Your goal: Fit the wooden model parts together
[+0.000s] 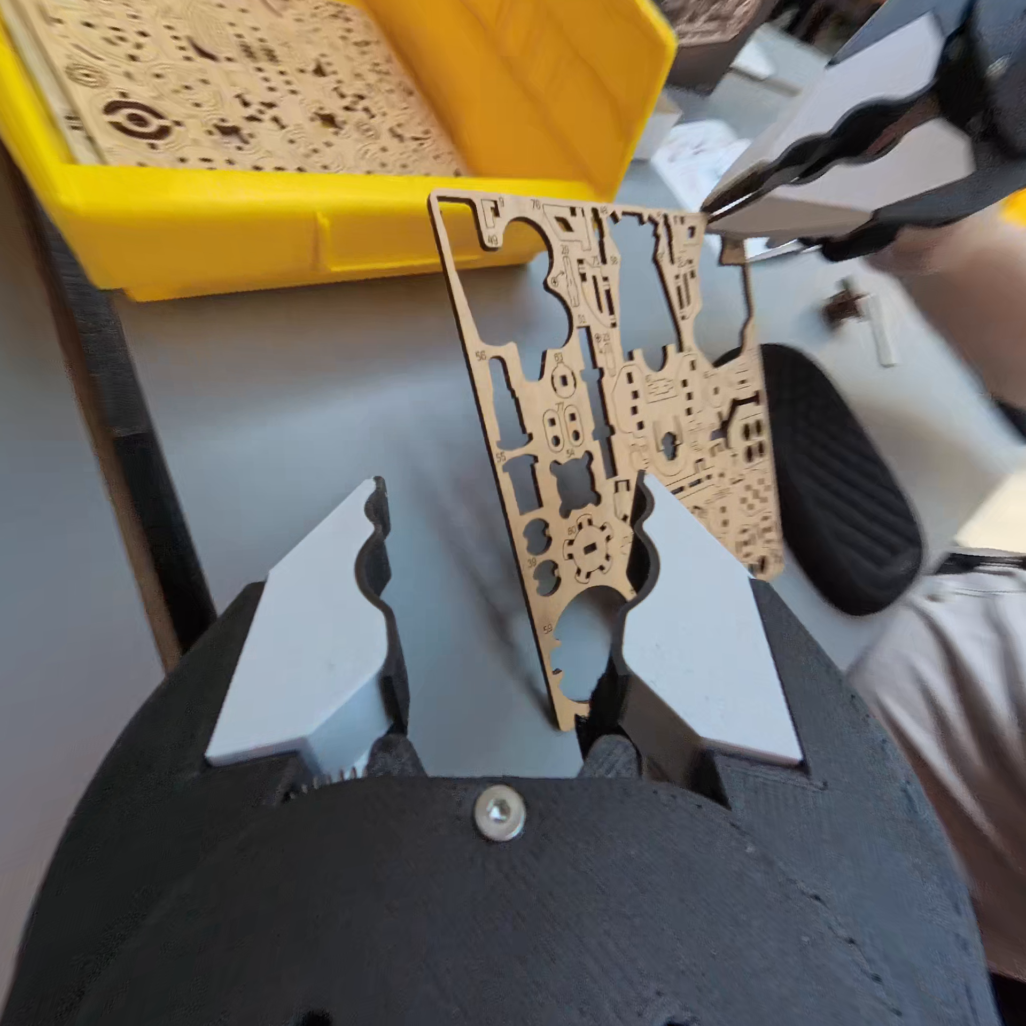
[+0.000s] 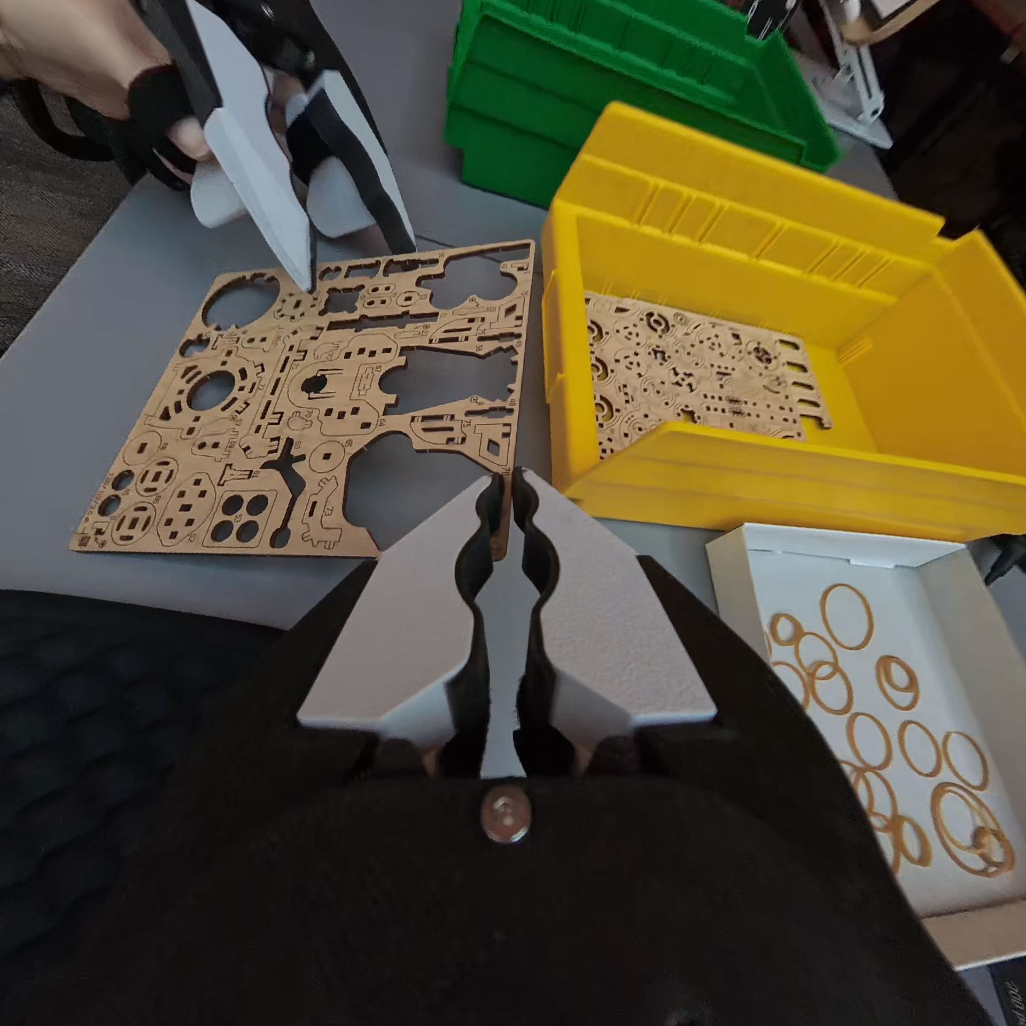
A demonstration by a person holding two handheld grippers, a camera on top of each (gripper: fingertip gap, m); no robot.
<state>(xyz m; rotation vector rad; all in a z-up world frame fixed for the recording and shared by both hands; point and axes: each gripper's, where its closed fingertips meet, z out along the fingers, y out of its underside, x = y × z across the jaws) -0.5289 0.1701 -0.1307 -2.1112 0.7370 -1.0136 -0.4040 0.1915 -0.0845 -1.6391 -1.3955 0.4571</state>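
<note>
A thin laser-cut wooden parts sheet with several empty cut-outs is held over the grey table. My right gripper is shut on one corner of the sheet; in the left wrist view it pinches the far right corner. My left gripper is open, with the opposite edge of the sheet between its fingers, leaning against the right finger. In the right wrist view the left gripper straddles the sheet's far edge.
A yellow bin with more wooden sheets stands beside the sheet; it also shows in the left wrist view. Green bins stand behind it. A white box holds several tan rings. A black chair is at the table's edge.
</note>
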